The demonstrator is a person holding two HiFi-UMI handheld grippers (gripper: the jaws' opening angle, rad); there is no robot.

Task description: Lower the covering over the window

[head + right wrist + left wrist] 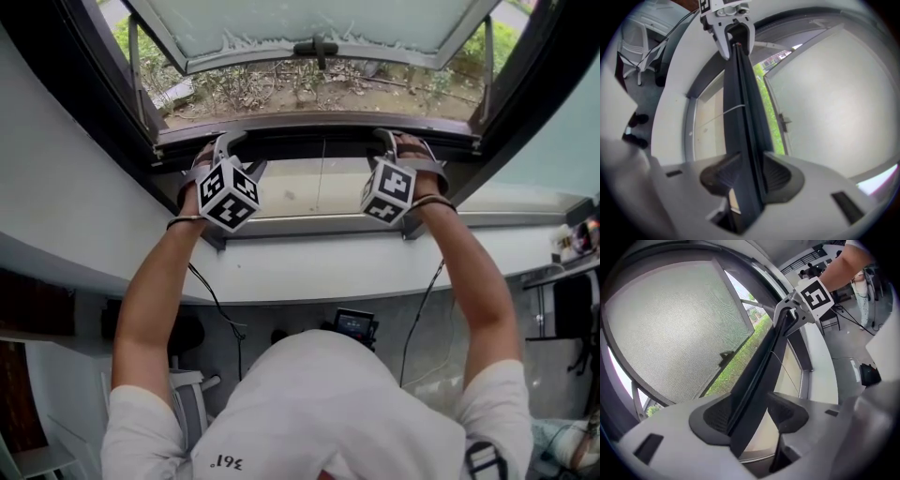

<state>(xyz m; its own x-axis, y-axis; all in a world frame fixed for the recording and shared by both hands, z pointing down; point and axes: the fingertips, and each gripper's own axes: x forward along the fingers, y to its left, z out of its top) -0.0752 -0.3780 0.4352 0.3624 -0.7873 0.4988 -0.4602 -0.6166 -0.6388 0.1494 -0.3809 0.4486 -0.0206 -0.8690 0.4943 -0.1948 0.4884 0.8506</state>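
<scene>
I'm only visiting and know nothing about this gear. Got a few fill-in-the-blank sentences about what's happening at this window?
1. The left hand-held gripper and the right hand-held gripper both clamp one dark ___.
2. The window pane beyond them is swung ___.
3. The cube on each gripper bears black-and-white square ___.
Missing words: bar; open; markers.

Office or lab-type room is indicated: grey floor point(291, 319) strewn with cables point(217, 305), white chair point(637, 33), cluttered shelf point(574, 246), open window point(309, 23) onto greenery.
</scene>
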